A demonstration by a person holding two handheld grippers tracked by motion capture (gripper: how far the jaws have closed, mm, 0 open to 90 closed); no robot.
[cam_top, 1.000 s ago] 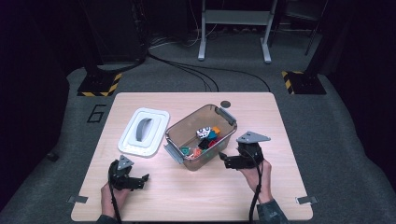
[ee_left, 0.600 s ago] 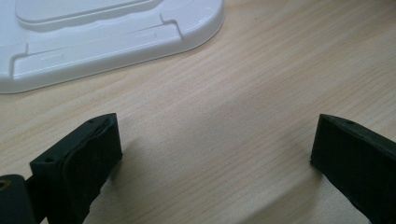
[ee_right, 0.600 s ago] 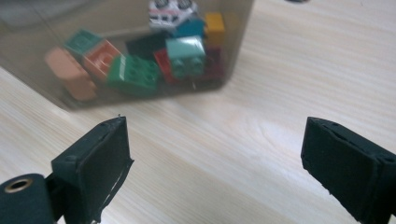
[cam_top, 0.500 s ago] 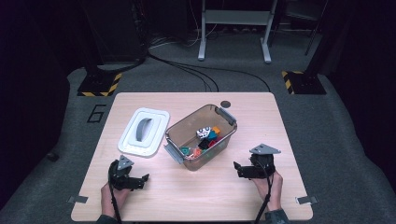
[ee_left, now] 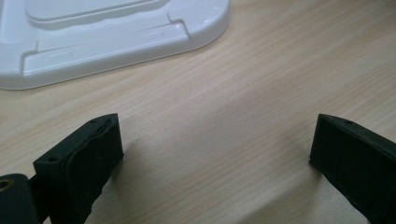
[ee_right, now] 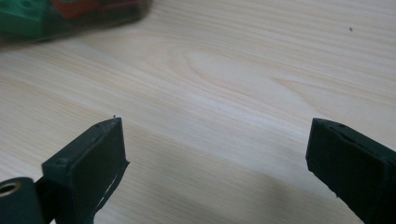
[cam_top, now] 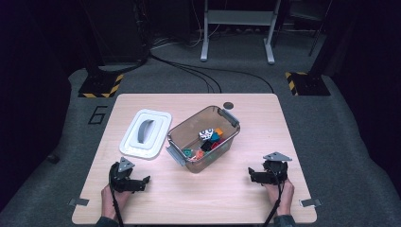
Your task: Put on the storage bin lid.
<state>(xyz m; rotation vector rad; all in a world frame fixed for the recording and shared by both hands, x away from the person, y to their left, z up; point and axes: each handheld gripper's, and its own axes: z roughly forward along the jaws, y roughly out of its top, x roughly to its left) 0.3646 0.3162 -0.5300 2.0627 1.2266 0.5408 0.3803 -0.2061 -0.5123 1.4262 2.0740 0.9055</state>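
Note:
A clear brown plastic box point(cam_top: 188, 124) sits in the middle of the wooden table point(cam_top: 208, 198), with several small coloured toys point(cam_top: 208, 137) inside. Its white lid point(cam_top: 145, 133) lies flat to the left; the lid's edge point(ee_left: 107, 42) shows in the left gripper view. My left gripper point(cam_top: 144, 180) rests low at the front left, open over bare wood point(ee_left: 215, 154). At the front right, apart from the box, my right gripper point(cam_top: 251, 176) is open, its jaws having just been opening, with nothing between them point(ee_right: 215, 154). The box's bottom corner point(ee_right: 70, 18) shows blurred in the right gripper view.
A small dark disc point(cam_top: 229, 105) lies on the table behind the box. Bare wood stretches along the front between the two hands. Beyond the table are black cables point(cam_top: 198, 71), a metal stand point(cam_top: 236, 28) and striped floor markers point(cam_top: 97, 87).
My right gripper has drawn back from beside the box toward the front right and sunk close to the table. The left gripper has stayed put.

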